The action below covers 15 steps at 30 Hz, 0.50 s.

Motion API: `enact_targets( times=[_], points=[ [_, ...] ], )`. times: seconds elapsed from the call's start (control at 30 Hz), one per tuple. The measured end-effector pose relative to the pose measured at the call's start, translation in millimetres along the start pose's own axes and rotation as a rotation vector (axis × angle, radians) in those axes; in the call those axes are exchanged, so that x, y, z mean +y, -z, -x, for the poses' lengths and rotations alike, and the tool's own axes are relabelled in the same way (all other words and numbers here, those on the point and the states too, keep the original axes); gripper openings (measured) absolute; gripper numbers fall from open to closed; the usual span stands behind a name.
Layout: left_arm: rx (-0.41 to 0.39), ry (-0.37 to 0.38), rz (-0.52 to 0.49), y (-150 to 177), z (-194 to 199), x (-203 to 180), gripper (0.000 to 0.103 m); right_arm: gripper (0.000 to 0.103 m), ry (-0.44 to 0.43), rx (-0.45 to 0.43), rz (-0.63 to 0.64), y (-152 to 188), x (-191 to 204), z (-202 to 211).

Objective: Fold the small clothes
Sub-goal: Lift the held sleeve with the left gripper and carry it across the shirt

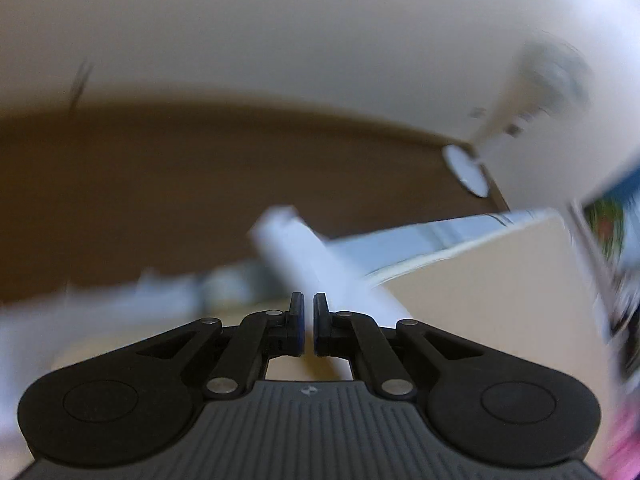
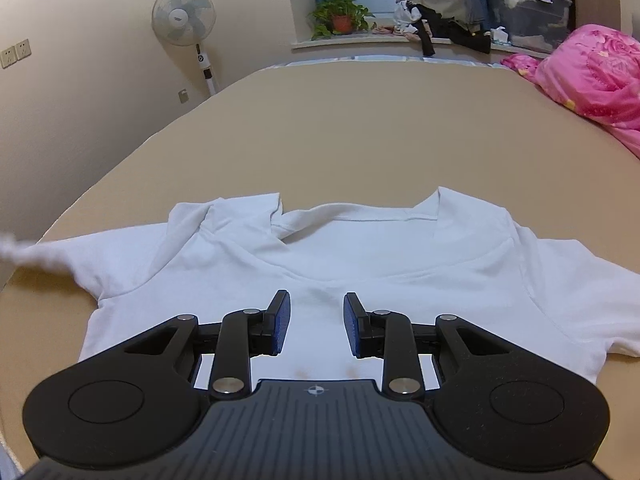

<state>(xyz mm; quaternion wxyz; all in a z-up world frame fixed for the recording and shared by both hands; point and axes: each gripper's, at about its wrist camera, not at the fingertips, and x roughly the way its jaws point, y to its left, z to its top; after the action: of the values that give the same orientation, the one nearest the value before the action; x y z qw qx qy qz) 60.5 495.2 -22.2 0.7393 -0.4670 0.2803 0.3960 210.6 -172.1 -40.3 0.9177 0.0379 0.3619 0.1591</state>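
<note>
The white shirt (image 2: 320, 264) lies flat on the bed (image 2: 360, 128), collar toward the fan (image 2: 184, 14). Right tongs (image 2: 317, 322) hover over it, partly open and empty; left tongs (image 1: 308, 320), nearly closed (view blurred), should carry any sleeve gently inward.

Shirt (image 2: 340, 256) lies flat on the bed (image 2: 360, 128), collar toward the far end. Fan (image 2: 184, 14) stands beyond the bed's left edge; quilt (image 2: 592, 68) on its right side. Plant (image 2: 340, 16) and clothes pile (image 2: 440, 4) on the sill behind.
</note>
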Motion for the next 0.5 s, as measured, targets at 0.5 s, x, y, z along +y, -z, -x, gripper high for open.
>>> enact_targets(
  times=[0.5],
  points=[
    [0.091,0.081,-0.097,8,-53,-6,0.004,0.032,-0.022,0.144,-0.052,12,-1,-22]
  ],
)
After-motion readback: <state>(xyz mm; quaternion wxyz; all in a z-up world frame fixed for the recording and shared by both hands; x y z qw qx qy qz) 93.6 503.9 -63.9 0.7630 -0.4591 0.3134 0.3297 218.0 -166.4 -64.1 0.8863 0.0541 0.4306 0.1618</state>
